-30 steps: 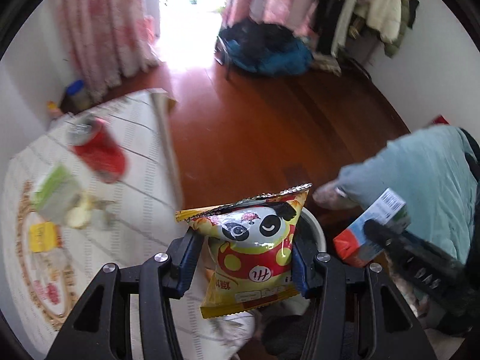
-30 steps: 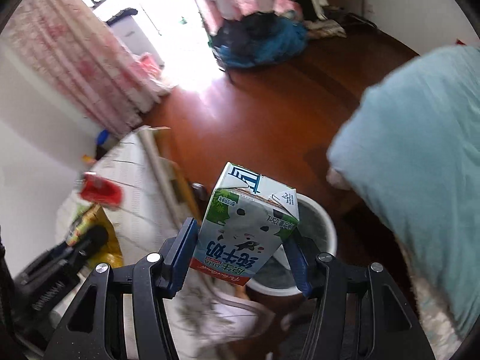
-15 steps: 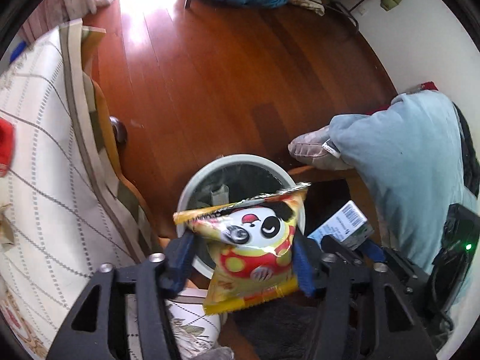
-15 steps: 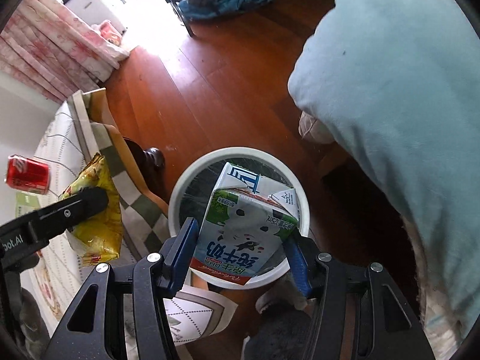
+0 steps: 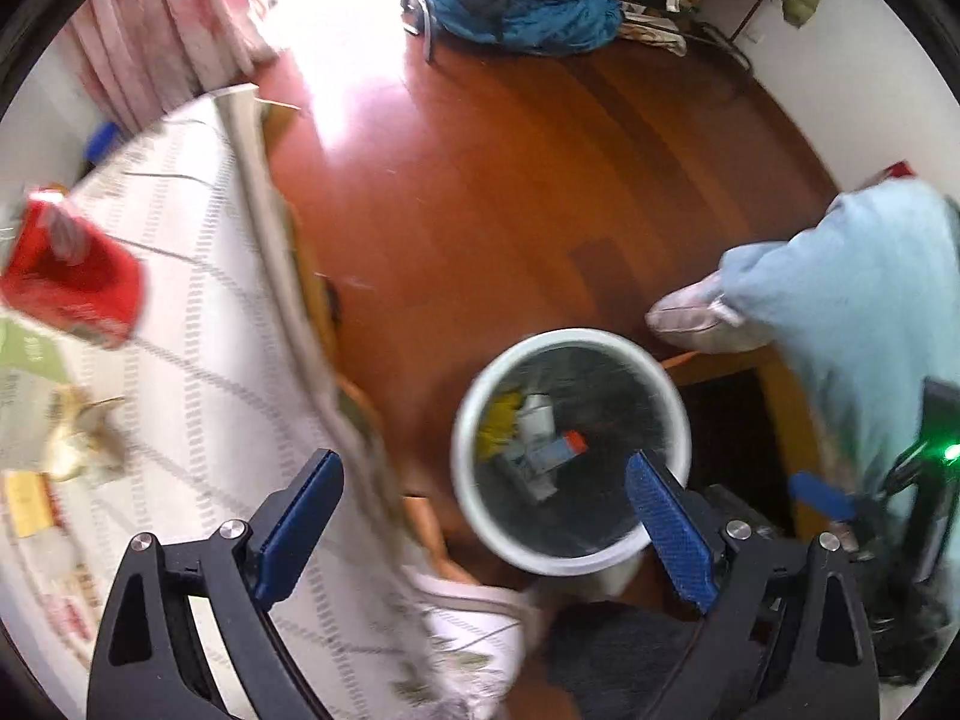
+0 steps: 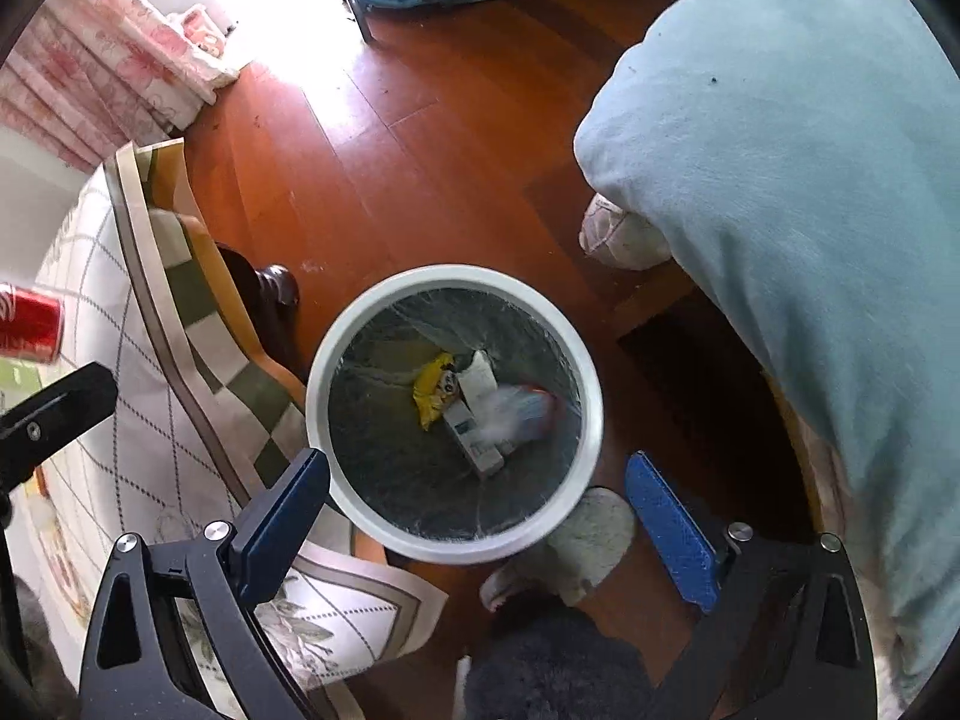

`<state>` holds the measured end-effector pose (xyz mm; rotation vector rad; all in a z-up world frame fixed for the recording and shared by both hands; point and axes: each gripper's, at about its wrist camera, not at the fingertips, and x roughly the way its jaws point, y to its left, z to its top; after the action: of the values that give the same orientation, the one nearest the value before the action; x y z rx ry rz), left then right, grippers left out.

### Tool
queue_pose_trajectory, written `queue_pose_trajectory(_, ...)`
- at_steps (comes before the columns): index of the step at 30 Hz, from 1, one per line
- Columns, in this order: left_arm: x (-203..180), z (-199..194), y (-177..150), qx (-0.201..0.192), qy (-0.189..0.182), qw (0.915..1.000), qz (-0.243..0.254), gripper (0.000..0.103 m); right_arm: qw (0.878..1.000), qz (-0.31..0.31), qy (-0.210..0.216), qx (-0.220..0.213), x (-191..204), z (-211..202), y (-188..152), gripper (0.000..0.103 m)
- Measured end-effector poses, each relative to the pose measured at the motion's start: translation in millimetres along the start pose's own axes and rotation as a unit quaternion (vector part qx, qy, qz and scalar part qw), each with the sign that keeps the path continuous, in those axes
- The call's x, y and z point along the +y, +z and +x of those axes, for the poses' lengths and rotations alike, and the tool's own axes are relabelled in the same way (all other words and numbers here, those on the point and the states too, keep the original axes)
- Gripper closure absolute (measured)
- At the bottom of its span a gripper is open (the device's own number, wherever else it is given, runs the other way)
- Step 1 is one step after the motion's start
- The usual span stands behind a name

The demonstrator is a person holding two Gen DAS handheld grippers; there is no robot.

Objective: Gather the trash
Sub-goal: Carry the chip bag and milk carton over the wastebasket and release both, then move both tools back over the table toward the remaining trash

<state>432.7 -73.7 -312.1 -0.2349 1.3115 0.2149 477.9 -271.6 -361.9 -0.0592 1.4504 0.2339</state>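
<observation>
Trash bin point(image 5: 474, 516) with the white rim sits on the wood floor right beside the table, so that's my landmark. On my left wrist cam the left gripper point(image 5: 483, 531) has its jaws opening wide over the bin, nothing between them; a red can point(image 5: 72, 282) lies on the table, label too blurred to read. On my right wrist cam the right gripper point(image 6: 477, 525) hangs right above the bin point(image 6: 591, 384), jaws opening, nothing between them. Yellow snack bag point(image 6: 433, 393) and milk carton point(image 6: 477, 420) lie inside; print unreadable.

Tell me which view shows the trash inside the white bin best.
The right wrist view: it looks nearly straight down into the white bin, showing the yellow snack bag and cartons sharply. The left wrist view shows the same bin blurred and off to one side.
</observation>
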Motion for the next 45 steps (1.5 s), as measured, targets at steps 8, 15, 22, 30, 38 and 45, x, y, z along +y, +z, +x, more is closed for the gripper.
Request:
queue_pose_trajectory(8,6,-43,-38,-0.048,0.043,0.9978,0.019,0.007,0.999,-0.001,-0.03,-0.027,1,-47,-30,0.003)
queue_pose_trajectory(15,10,-88,-65,-0.084,0.045,0.9952,0.022,0.007,0.997,-0.007,-0.026,-0.073,6,-103,-63,0.003)
queue_pose_trajectory(22,20,-137,-83,-0.124,0.042,0.9913,0.012,0.007,0.993,-0.008,-0.002,-0.114,18,-159,-91,0.003)
queue_pose_trajectory(30,86,-184,-93,-0.163,0.061,0.9827,-0.064,0.007,0.988,-0.027,0.062,-0.142,63,-206,-97,0.003)
queue_pose_trajectory(38,243,-150,-134,-0.109,0.126,0.959,-0.23,0.007,0.98,-0.113,0.131,-0.094,188,-159,-78,0.003)
queue_pose_trajectory(45,350,-96,-172,-0.058,0.164,0.9253,-0.337,0.007,0.975,-0.141,0.168,-0.043,289,-70,-60,0.015)
